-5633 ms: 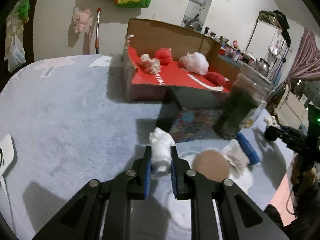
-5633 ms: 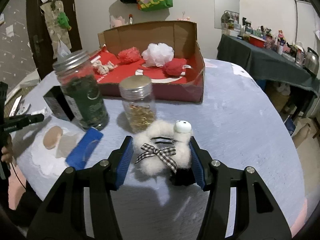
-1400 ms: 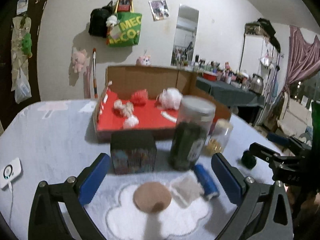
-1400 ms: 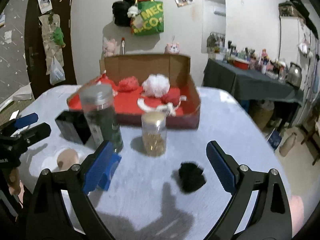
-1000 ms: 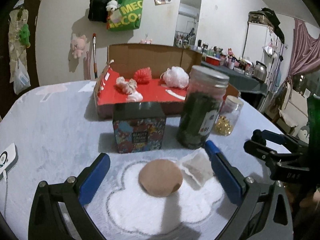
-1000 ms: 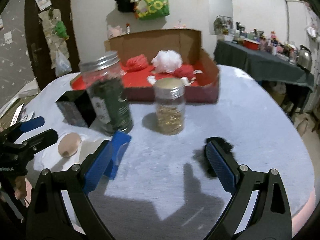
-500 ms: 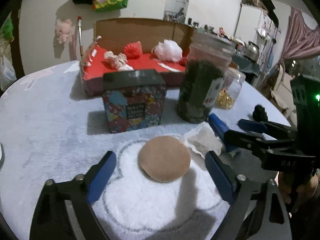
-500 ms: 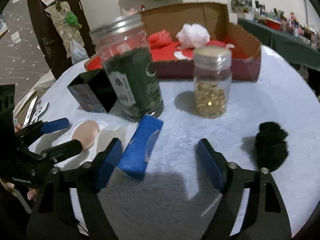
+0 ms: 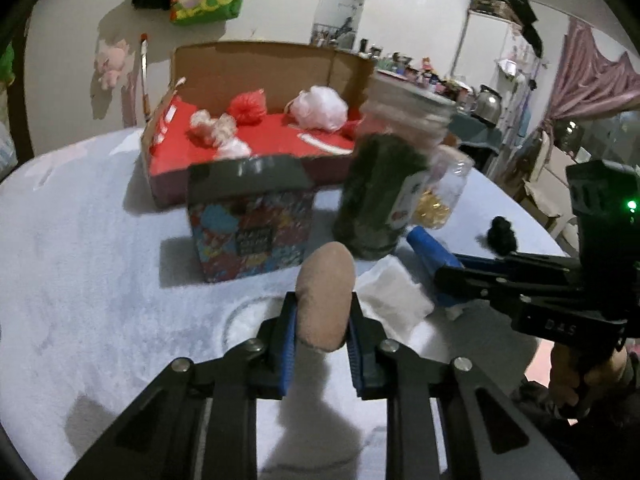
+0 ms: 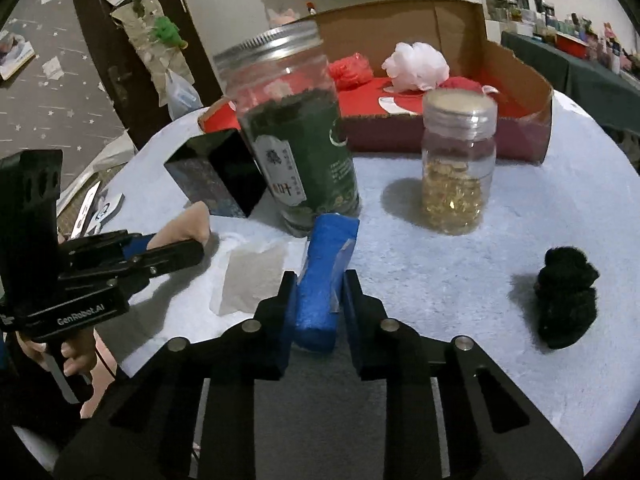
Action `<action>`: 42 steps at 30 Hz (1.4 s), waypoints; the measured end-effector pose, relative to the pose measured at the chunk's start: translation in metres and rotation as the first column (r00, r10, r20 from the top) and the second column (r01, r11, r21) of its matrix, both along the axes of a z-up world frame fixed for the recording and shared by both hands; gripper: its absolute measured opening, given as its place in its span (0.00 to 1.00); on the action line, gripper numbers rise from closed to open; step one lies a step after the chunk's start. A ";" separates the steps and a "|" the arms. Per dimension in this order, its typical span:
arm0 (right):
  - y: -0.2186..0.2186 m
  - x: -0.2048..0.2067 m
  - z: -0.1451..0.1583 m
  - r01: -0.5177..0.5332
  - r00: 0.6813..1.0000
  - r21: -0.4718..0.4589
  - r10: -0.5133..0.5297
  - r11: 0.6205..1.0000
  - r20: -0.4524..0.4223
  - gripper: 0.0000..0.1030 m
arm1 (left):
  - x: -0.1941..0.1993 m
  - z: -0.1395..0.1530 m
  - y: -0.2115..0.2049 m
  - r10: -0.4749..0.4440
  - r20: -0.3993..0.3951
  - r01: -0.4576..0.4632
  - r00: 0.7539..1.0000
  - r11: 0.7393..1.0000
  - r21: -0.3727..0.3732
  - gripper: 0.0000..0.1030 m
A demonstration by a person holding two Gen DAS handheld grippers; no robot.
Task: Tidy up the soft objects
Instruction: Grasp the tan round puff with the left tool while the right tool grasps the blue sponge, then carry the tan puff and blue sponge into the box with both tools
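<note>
My left gripper (image 9: 322, 300) is closing on a tan round puff (image 9: 326, 276); its blue pads squeeze the puff's sides so it stands on edge above the white mat. My right gripper (image 10: 320, 280) is closing on a blue sponge (image 10: 324, 256), with the pads pressed against both long sides. Each view shows the other gripper: the left one (image 10: 176, 246) with the puff (image 10: 188, 226), the right one (image 9: 450, 268) on the sponge (image 9: 426, 246). A black fluffy ball (image 10: 566, 304) lies on the table to the right. The cardboard box (image 10: 516, 76) with red lining holds red and white mesh puffs.
A tall green-filled jar (image 10: 296, 152), a small jar of gold capsules (image 10: 458, 164) and a colourful square box (image 9: 250, 224) stand between the grippers and the cardboard box. A thin white pad (image 10: 252, 280) lies beside the sponge. A person's hands hold both handles.
Both grippers have tipped downward and gone from wide open to closed. The left one has taken the tan puff off the mat; the right one has clamped the blue sponge.
</note>
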State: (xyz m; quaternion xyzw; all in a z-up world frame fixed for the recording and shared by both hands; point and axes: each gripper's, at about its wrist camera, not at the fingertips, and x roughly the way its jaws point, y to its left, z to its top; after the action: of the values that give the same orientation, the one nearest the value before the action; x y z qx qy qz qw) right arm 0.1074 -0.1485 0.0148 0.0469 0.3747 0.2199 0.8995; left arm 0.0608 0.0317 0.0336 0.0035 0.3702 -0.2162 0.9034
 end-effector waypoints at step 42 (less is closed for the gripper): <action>-0.062 0.000 0.031 0.104 0.995 -0.135 -0.103 0.985 0.015 0.18 | 0.023 0.001 0.079 0.186 -0.056 -0.184 0.981 0.982 0.038 0.22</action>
State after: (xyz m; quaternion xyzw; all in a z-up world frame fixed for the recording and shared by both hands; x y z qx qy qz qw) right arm 0.1074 -0.2103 0.0453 0.0043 0.3822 0.1471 0.9123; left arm 0.0838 0.1103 0.0350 -0.0224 0.3989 -0.1253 0.9081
